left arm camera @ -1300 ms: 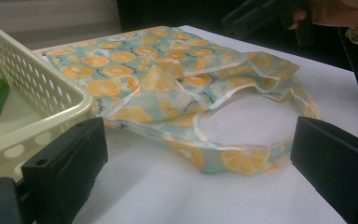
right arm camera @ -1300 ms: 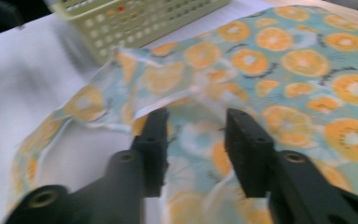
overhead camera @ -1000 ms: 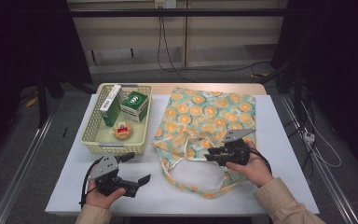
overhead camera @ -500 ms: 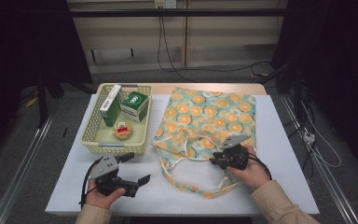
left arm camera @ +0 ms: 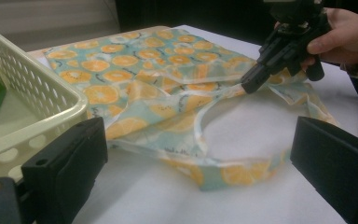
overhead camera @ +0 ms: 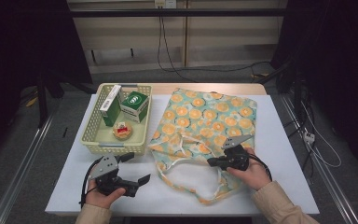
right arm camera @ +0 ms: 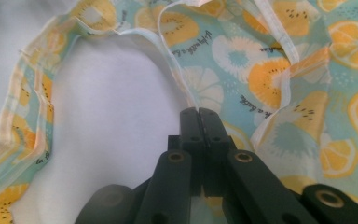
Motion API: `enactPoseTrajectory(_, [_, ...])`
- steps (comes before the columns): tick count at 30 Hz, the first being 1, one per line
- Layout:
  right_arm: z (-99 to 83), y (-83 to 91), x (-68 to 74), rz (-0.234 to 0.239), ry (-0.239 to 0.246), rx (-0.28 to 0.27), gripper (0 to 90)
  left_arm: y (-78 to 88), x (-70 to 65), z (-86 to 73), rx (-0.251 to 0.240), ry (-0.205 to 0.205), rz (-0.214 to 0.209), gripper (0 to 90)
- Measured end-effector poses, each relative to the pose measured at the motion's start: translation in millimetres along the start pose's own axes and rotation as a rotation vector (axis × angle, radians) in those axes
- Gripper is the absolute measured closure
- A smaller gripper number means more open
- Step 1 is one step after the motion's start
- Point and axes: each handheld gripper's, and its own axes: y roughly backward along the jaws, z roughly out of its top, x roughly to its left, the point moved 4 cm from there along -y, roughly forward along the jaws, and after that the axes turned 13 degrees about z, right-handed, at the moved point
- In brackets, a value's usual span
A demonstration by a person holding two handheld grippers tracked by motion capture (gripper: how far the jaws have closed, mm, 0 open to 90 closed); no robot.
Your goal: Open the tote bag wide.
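The right gripper has just clamped its jaws on the bag's white strap mid-table; the left gripper rests released near the front edge.

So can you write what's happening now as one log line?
right gripper: just closed on bag edge | left gripper: open, holding nothing | basket: untouched
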Motion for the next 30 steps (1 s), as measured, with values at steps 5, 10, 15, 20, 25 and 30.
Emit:
enactPoseTrajectory(5, [7.9, 3.0, -3.3, 0.01, -0.016, -0.044, 88.3, -0.1, -0.5, 0.5, 0.0, -0.002, -0.001, 3.7])
enactPoseTrajectory(10, [13.9, 7.9, -9.4, 0.024, -0.045, -0.087, 90.0, -0.3, -0.1, -0.1, 0.001, -0.004, -0.001, 3.7])
enactPoseTrajectory(15, [20.5, 11.1, -9.3, 0.014, -0.024, -0.079, 90.0, 0.4, 0.4, 0.5, -0.003, -0.001, 0.003, 3.7])
enactPoseTrajectory(20, [33.4, 27.0, -20.9, 0.004, -0.06, -0.155, 90.0, 0.8, 0.0, 0.9, -0.006, 0.005, 0.002, 3.7])
enactPoseTrajectory(25, [31.1, 26.4, -25.0, 0.002, -0.078, -0.144, 90.0, 0.9, -0.1, 0.1, 0.0, 0.002, 0.001, 3.7])
enactPoseTrajectory(30, [31.0, 23.1, -29.3, -0.04, -0.064, -0.141, 90.0, -0.4, -1.0, 0.2, -0.002, -0.003, -0.004, 3.7])
